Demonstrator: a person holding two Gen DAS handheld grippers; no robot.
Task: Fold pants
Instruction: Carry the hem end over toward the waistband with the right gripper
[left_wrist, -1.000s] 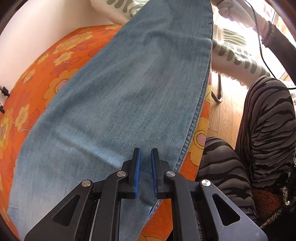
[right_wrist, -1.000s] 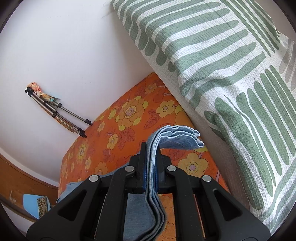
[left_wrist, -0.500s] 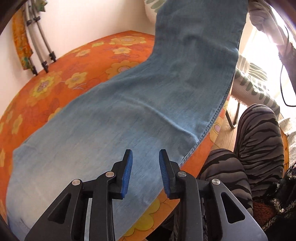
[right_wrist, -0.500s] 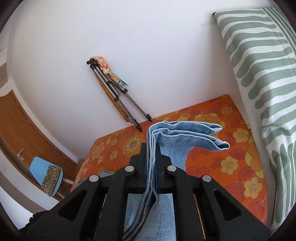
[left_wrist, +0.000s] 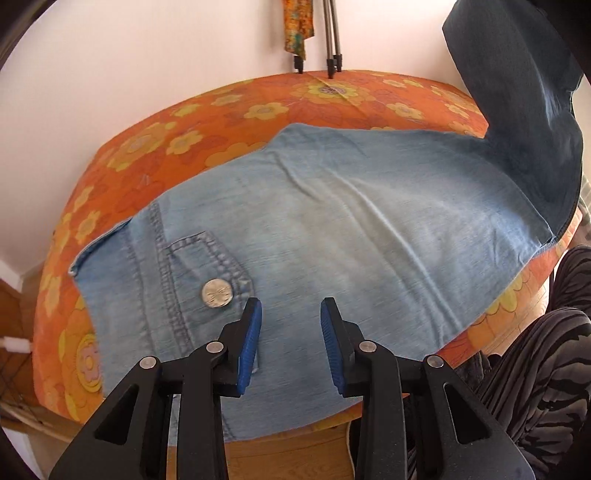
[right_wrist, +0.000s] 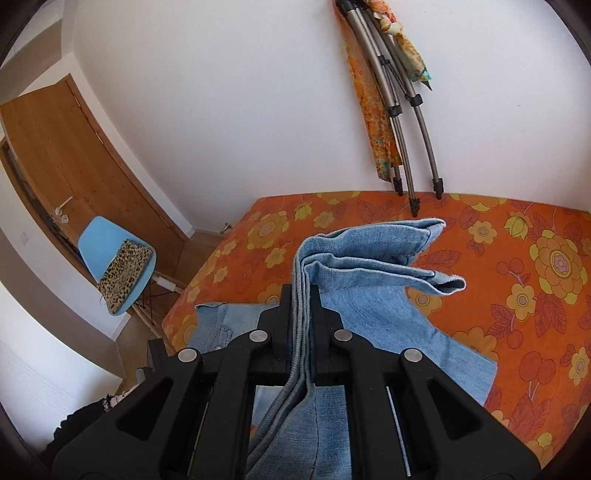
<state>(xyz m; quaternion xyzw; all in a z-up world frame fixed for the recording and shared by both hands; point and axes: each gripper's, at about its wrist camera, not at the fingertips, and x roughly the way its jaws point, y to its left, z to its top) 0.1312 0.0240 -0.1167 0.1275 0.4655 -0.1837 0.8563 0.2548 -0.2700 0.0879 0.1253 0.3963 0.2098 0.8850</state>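
Light-blue denim pants (left_wrist: 332, 229) lie across the orange flower-patterned bed (left_wrist: 229, 110). The left hand-held gripper (left_wrist: 291, 325), jaws just opening and empty, hovers above the waist end; the right hand-held gripper (right_wrist: 301, 295) clamps the stacked leg hems (right_wrist: 373, 254) above the bed.

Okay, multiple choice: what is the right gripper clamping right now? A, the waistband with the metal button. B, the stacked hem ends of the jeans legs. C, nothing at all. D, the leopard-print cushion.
B: the right gripper is shut on the layered leg hems of the jeans, lifted above the orange floral bedcover.
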